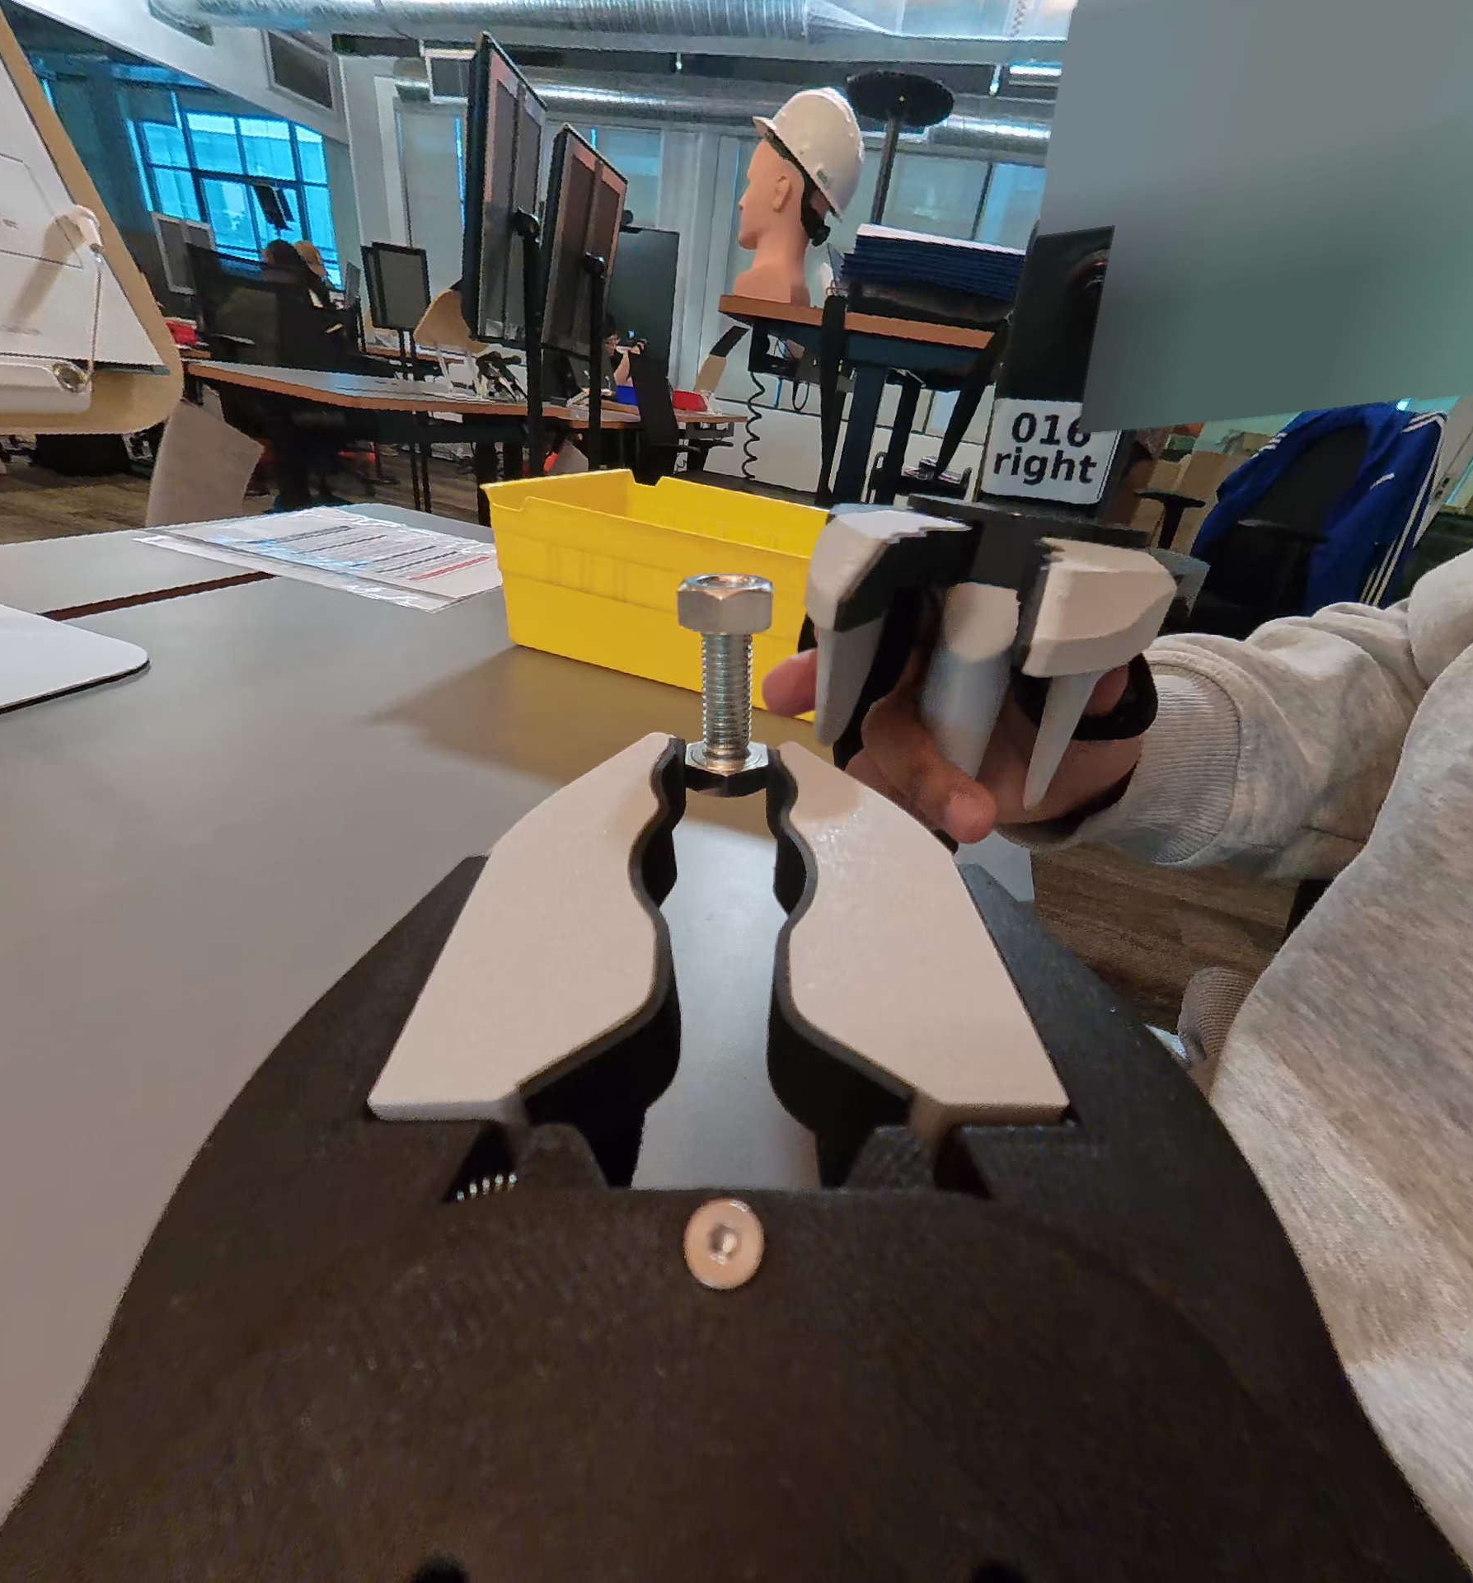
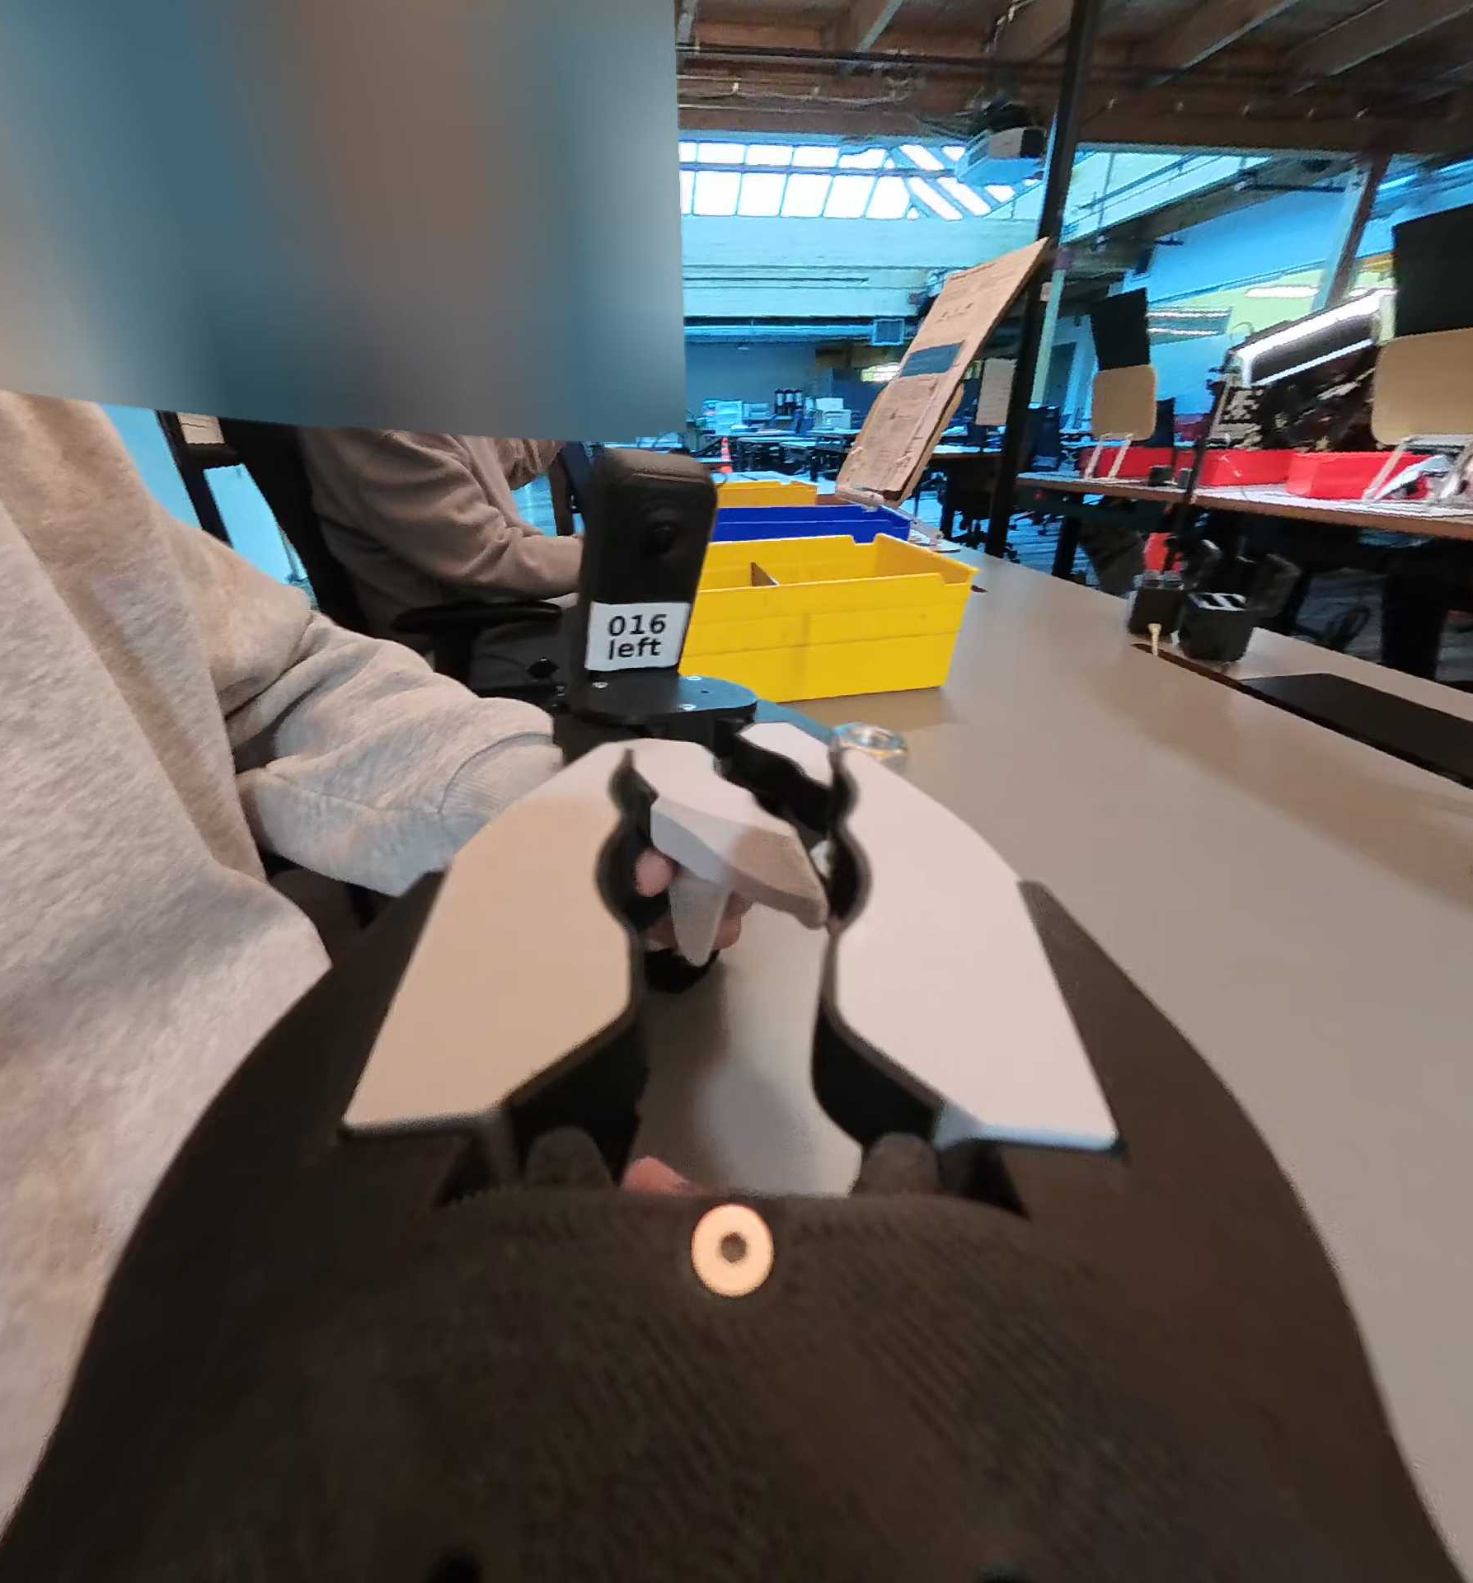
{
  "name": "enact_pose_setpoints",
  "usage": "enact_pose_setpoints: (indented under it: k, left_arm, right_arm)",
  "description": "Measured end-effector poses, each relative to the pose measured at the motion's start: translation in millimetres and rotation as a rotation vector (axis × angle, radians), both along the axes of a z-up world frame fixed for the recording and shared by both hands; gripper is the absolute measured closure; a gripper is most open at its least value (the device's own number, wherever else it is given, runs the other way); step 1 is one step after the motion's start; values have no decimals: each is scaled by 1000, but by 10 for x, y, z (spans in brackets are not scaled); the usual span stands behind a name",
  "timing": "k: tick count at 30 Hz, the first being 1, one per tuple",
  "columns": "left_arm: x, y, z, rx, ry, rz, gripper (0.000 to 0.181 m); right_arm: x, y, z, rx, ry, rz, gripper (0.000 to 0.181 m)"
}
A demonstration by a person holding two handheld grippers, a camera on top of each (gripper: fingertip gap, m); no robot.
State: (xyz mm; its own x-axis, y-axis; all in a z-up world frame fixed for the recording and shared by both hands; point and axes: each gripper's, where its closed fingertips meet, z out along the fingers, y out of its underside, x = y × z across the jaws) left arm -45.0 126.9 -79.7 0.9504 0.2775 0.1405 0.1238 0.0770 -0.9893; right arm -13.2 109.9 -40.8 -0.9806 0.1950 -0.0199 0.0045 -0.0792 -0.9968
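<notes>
A silver bolt (image 1: 726, 660) stands upright with its hex head on top, above the grey table (image 1: 202, 814). My left gripper (image 1: 726, 764) is shut on the bolt's lower end, where a hex nut sits between the fingertips. My right gripper (image 1: 938, 762), held by a hand in a grey sleeve, hangs fingers-down just right of the bolt and does not touch it. In the right wrist view my right gripper (image 2: 733, 771) is open and empty. The left gripper (image 2: 818, 771) lies just beyond its fingers, and the bolt's top (image 2: 868, 738) glints past the right fingertip.
A yellow bin (image 1: 630, 582) stands right behind the bolt; it also shows in the right wrist view (image 2: 827, 617) with a blue bin (image 2: 801, 522) behind it. A paper sheet (image 1: 347, 548) and a white stand base (image 1: 22, 660) lie left. Small black holders (image 2: 1195, 617) sit far right. Left tips to right tips: about 5 cm.
</notes>
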Motion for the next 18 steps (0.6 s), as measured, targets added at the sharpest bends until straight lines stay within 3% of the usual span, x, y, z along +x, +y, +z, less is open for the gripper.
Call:
enact_pose_setpoints:
  k: [1, 4, 9, 12, 15, 18]
  left_arm:
    - [1, -1, 1, 0, 0, 0, 162]
    - [14, 8, -1, -5, 9, -3, 163]
    - [24, 17, -4, -13, 16, -5, 163]
    - [-2, 3, -1, -3, 1, 4, 163]
    - [-12, -2, 0, 1, -6, 7, 163]
    - [0, 7, -1, -5, 3, 4, 163]
  right_arm:
    - [17, 4, -6, 10, -2, 11, 148]
    - [-18, 18, -23, 20, -5, -5, 149]
    - [-115, 18, -8, 1, 44, -80, 117]
    - [-39, -26, -47, 25, 33, -33, 123]
    - [33, -23, -56, 42, 21, 16, 152]
    - [-22, -8, -50, 36, 22, -17, 146]
